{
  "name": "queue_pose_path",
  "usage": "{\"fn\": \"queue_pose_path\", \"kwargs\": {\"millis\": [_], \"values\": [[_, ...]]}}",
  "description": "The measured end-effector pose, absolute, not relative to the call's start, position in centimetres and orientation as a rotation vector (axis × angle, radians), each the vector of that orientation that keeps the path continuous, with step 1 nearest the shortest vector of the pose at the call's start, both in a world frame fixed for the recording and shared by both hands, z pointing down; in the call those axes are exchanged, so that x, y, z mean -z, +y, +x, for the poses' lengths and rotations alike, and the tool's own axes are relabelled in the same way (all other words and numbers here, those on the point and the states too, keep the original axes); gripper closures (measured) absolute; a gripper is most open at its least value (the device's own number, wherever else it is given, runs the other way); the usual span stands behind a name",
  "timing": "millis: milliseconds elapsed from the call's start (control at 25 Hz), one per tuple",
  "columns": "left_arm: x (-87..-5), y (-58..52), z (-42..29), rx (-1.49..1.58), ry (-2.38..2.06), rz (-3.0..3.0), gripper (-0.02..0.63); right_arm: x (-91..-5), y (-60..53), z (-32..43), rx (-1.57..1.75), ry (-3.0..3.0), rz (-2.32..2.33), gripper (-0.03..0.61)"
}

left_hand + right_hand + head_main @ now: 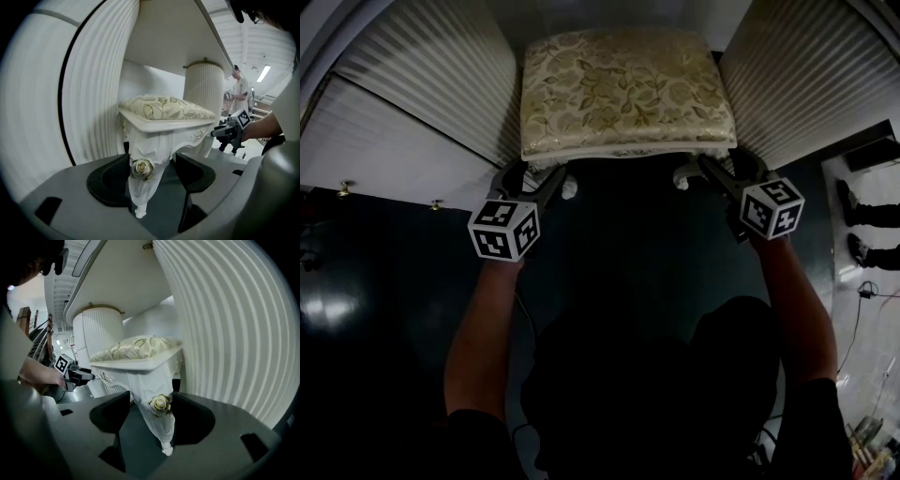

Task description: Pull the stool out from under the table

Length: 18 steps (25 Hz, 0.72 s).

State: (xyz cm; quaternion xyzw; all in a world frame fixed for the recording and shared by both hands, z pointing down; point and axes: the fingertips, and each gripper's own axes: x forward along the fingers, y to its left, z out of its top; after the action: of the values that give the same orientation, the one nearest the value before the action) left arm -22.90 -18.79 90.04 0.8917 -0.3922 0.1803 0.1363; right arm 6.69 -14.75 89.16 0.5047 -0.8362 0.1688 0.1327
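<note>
A white carved stool [623, 89] with a floral gold cushion stands between the table's two fluted pedestals. My left gripper [539, 178] is at its front left leg. In the left gripper view the leg [143, 187], with a gold rose on it, fills the gap between the jaws of that gripper [150, 168], and both pads lie against it. My right gripper [712, 169] is at the front right leg. In the right gripper view that gripper [151, 411] has its jaws closed the same way on the leg [161, 427].
Ribbed white pedestals stand to the left [441, 84] and right [811, 84] of the stool, with the tabletop's underside [173, 33] above it. The floor [628, 244] is dark and glossy. Someone's shoes [862, 216] show at the right edge.
</note>
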Motion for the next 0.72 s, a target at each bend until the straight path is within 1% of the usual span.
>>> {"fn": "queue_pose_path", "kwargs": {"millis": [240,720], "values": [[-89.86,-18.76,-22.99,-0.525,-1.098,2.579,0.304,-89.17,-14.51,6.74,-0.534,-2.416,1.423,0.325],[-89.82,-18.55,-22.84,-0.517,-1.055,2.606,0.304,-89.23,-14.58,7.03,-0.505,-2.414,1.382,0.325]]}}
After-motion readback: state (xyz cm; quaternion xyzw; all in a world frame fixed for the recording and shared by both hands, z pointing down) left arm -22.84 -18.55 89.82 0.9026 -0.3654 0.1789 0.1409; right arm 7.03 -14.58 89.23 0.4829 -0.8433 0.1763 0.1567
